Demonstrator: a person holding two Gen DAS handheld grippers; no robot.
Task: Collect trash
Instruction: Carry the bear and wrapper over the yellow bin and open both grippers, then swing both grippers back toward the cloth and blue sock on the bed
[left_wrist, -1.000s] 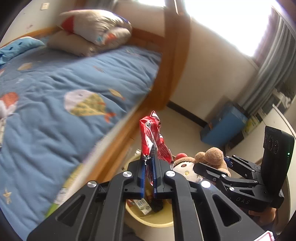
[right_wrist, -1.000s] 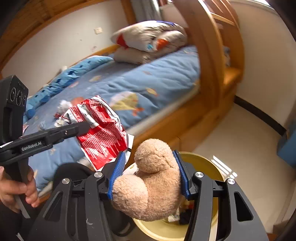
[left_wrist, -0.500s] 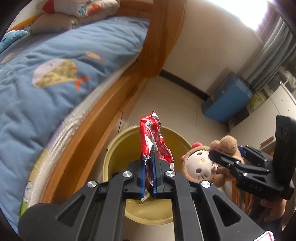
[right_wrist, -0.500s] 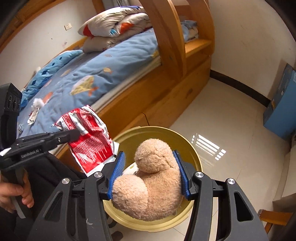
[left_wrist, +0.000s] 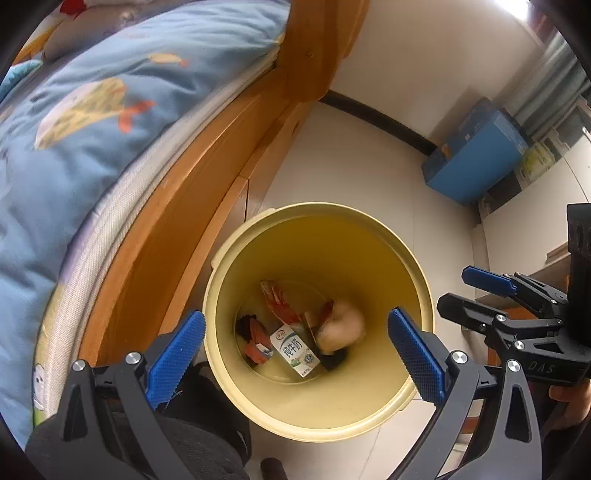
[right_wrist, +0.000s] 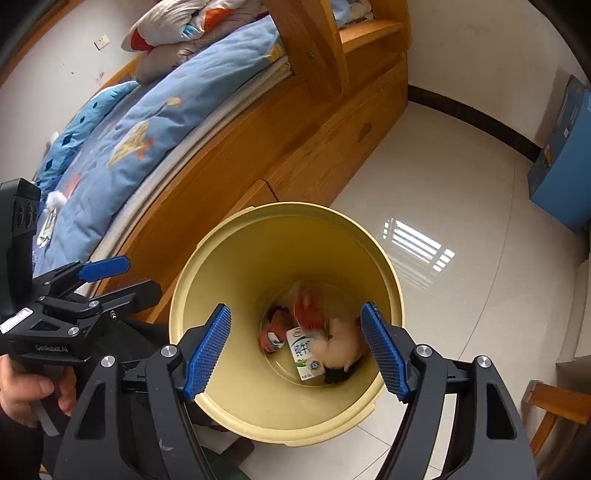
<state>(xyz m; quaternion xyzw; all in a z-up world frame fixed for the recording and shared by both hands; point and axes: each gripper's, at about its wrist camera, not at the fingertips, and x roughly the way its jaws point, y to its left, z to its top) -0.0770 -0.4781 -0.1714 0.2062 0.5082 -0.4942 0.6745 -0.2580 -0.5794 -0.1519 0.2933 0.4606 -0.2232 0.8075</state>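
Yellow plastic bin (left_wrist: 317, 417) now sits directly below both of my grippers, and it holds what they carried half a second ago. My left gripper (left_wrist: 295, 347) had a red snack wrapper pinched between its fingers; its jaws now stand wide apart with nothing between them. My right gripper (right_wrist: 297, 347) had a tan plush toy clamped; its jaws are likewise spread wide and empty.

Below and ahead of the left fingertips, at the bin's bottom, I see the red wrapper (left_wrist: 279, 301), blurred, and the plush toy (left_wrist: 341, 326) lying just right of it, both beside a white milk carton (left_wrist: 295, 349). From the right wrist the wrapper (right_wrist: 310, 308) and toy (right_wrist: 341, 347) are blurred too, which suggests they are only just settling.

Finding: both releases landed inside the bin, nothing on its rim or the floor tiles (right_wrist: 461, 206) around it. Judgement: this drop is complete. White scraps (right_wrist: 55, 201) on the blue bedspread (right_wrist: 155, 125), far left of the right gripper, look like remaining trash, though too small to identify.
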